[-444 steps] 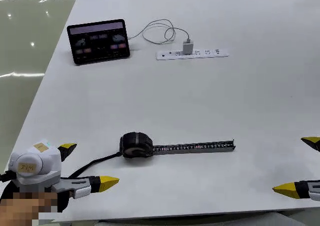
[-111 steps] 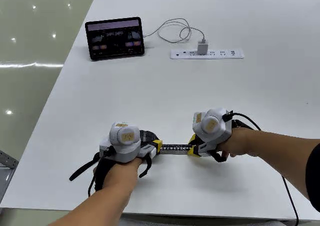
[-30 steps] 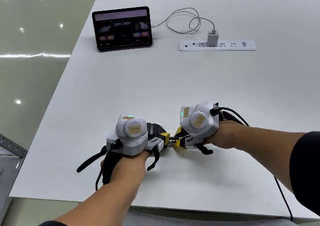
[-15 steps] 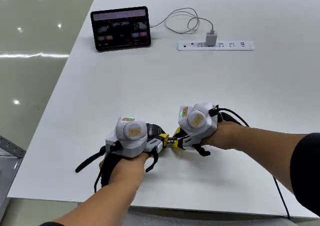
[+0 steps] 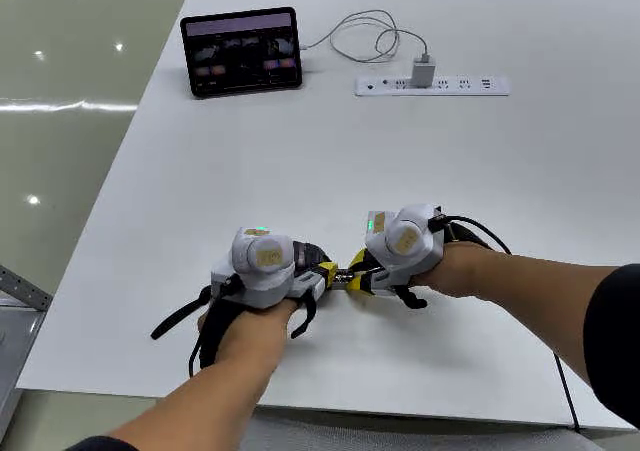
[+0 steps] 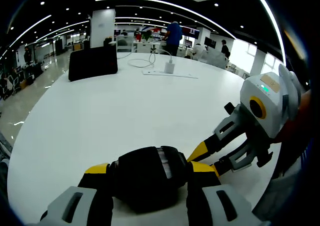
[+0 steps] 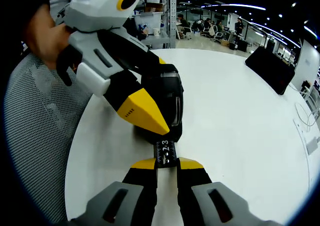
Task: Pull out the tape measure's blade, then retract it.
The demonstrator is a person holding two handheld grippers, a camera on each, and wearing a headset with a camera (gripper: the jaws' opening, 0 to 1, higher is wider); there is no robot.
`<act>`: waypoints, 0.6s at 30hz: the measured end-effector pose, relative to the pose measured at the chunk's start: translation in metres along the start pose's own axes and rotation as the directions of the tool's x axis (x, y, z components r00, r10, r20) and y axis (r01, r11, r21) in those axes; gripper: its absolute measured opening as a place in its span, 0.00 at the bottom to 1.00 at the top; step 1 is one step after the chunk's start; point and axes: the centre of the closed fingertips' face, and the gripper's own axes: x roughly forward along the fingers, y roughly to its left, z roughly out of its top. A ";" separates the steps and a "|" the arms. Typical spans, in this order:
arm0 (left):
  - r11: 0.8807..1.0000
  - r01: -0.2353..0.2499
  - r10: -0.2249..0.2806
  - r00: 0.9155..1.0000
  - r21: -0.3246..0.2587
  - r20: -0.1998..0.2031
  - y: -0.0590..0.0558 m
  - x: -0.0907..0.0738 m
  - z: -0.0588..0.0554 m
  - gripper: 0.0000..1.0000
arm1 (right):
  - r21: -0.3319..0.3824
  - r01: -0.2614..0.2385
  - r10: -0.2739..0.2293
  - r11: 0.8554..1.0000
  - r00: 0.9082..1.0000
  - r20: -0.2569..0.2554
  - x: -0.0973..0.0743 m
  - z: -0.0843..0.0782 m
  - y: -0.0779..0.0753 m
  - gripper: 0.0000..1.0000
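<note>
The black tape measure case (image 6: 150,178) lies on the white table (image 5: 330,161), and my left gripper (image 6: 150,168) is shut on its sides. A short stub of black blade (image 7: 165,153) with white numbers sticks out of the case (image 7: 167,103). My right gripper (image 7: 166,163) is shut on that blade, close to the case mouth. In the head view the left gripper (image 5: 322,273) and right gripper (image 5: 358,274) nearly touch, with the case (image 5: 306,260) mostly hidden under the left one. The black wrist strap (image 5: 180,311) trails to the left.
A black tablet (image 5: 241,50) stands at the back left. A white power strip (image 5: 432,85) with a plugged charger and looped cable (image 5: 375,33) lies at the back. The table's near edge (image 5: 300,396) runs just behind my forearms.
Since 3.7 s ago the right gripper has moved left along the blade to the case, and the visible blade has shortened to a stub. Over the last second both grippers barely shift.
</note>
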 end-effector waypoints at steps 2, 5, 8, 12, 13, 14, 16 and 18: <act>1.000 0.008 -0.008 1.000 -0.007 0.008 0.000 -0.001 0.000 0.54 | 0.008 -0.004 0.004 1.000 1.000 0.007 0.000 0.000 0.000 0.09; 1.000 0.014 -0.014 1.000 -0.005 0.016 -0.001 -0.001 0.000 0.54 | 0.014 -0.009 0.009 1.000 1.000 0.012 0.001 0.001 -0.001 0.09; 1.000 0.019 -0.019 1.000 -0.010 0.016 0.000 -0.001 0.001 0.54 | 0.008 -0.009 0.009 1.000 1.000 0.007 0.003 0.003 -0.001 0.10; 1.000 0.018 -0.018 1.000 0.000 0.016 -0.001 0.000 0.000 0.55 | 0.002 -0.006 0.006 1.000 1.000 0.007 0.006 0.006 -0.001 0.10; 1.000 0.019 -0.019 1.000 0.001 0.015 -0.001 0.000 0.000 0.54 | 0.001 -0.006 0.006 1.000 1.000 0.008 0.007 0.007 -0.001 0.10; 1.000 0.021 -0.021 1.000 0.001 0.014 -0.001 0.000 0.000 0.54 | 0.005 -0.007 0.007 1.000 1.000 0.011 0.009 0.009 -0.001 0.10; 1.000 0.025 -0.025 1.000 -0.002 0.012 0.000 0.000 0.000 0.55 | 0.006 -0.011 0.011 1.000 1.000 0.014 0.010 0.011 0.000 0.09; 1.000 0.023 -0.023 1.000 -0.004 0.010 0.000 0.001 0.000 0.55 | 0.012 -0.010 0.010 1.000 1.000 0.011 0.011 0.012 -0.001 0.09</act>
